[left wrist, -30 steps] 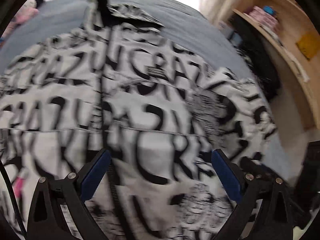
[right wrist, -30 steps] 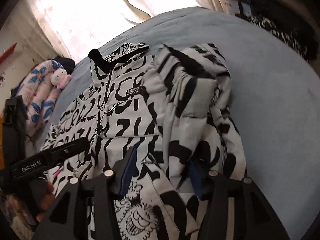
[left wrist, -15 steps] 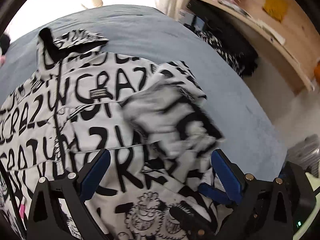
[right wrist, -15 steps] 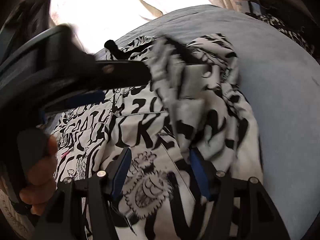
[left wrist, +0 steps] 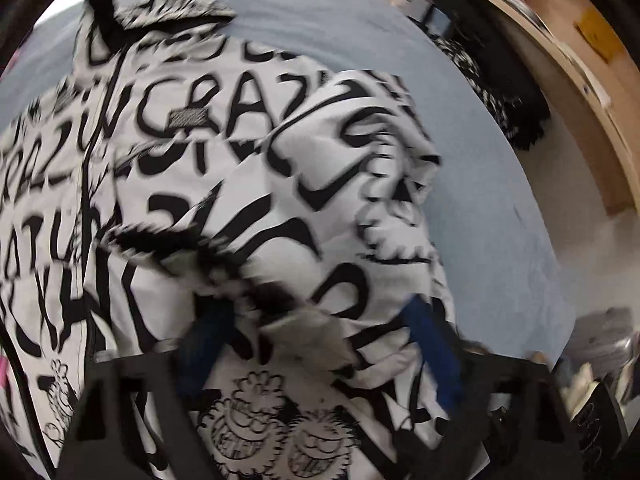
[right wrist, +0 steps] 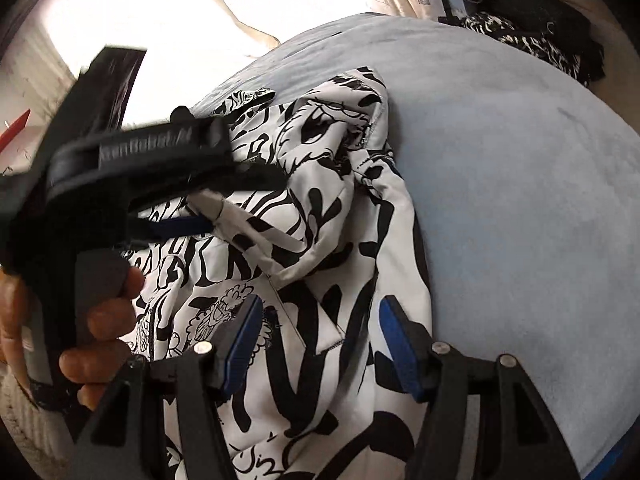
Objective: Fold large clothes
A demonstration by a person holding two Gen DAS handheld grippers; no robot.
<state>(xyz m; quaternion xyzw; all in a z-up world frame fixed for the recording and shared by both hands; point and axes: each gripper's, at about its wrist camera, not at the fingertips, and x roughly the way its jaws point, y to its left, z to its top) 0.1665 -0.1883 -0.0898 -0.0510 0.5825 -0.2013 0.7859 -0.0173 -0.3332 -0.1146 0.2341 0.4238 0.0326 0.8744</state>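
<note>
A large white jacket [left wrist: 208, 152] with black lettering lies on a blue-grey bed [left wrist: 492, 216]. Its sleeve [left wrist: 340, 200] is folded over the body. My left gripper [left wrist: 312, 340] is around the sleeve cuff with blue pads either side of the bunched cloth; the frame is blurred. In the right wrist view the left gripper [right wrist: 212, 208] pinches the cuff [right wrist: 216, 210] above the jacket [right wrist: 320, 240]. My right gripper [right wrist: 320, 344] is open over the jacket's lower edge, holding nothing.
A wooden shelf [left wrist: 580, 60] with books stands on the right past the bed edge. Dark patterned clothes [right wrist: 532, 44] lie at the bed's far side. A bright curtained window [right wrist: 200, 20] is behind. Bare bed surface [right wrist: 520, 200] lies right of the jacket.
My left gripper has moved in on the sleeve cuff and its pads have closed in around it. My right gripper has let the sleeve go and stands open.
</note>
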